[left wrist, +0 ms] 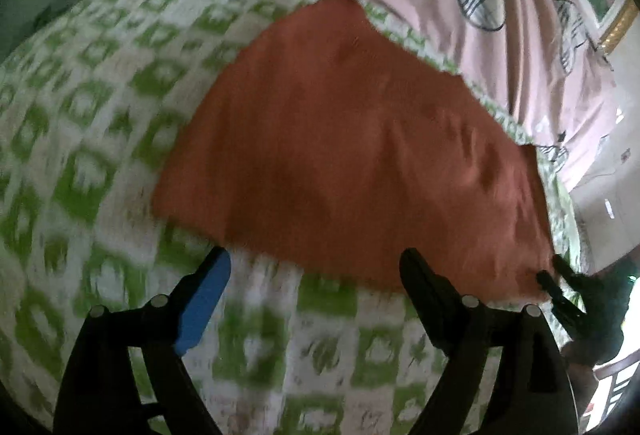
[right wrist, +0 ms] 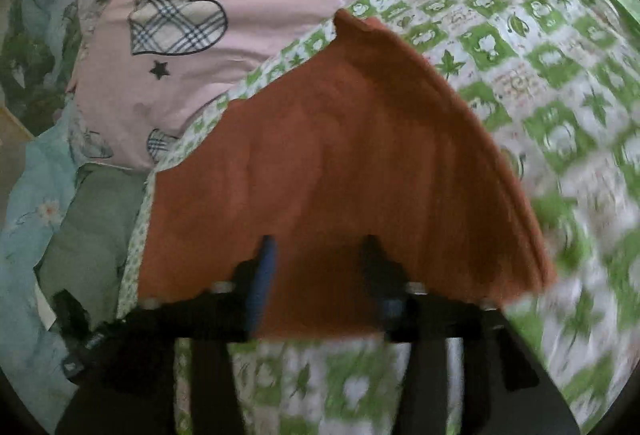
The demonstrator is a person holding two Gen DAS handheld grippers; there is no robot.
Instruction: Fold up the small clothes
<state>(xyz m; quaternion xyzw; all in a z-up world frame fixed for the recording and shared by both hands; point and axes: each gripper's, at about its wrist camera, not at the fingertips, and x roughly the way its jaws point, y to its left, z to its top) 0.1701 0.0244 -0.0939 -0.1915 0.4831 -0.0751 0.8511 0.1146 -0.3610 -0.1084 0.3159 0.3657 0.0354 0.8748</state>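
Observation:
A rust-orange cloth [left wrist: 352, 139] lies spread flat on a green-and-white patterned sheet [left wrist: 92, 75]. My left gripper [left wrist: 316, 263] is open, its fingers just short of the cloth's near edge, empty. In the right wrist view the same orange cloth [right wrist: 340, 163] fills the middle. My right gripper [right wrist: 320, 247] is open, with its fingers over the cloth's near edge; nothing is clamped between them. The right gripper also shows at the cloth's right corner in the left wrist view [left wrist: 560, 279].
A pink sheet with plaid hearts and stars [right wrist: 208, 31] lies beyond the cloth. Light blue and grey-green bedding [right wrist: 60, 219] is bunched at the left in the right wrist view. A room wall and frame [left wrist: 616, 23] show at far right.

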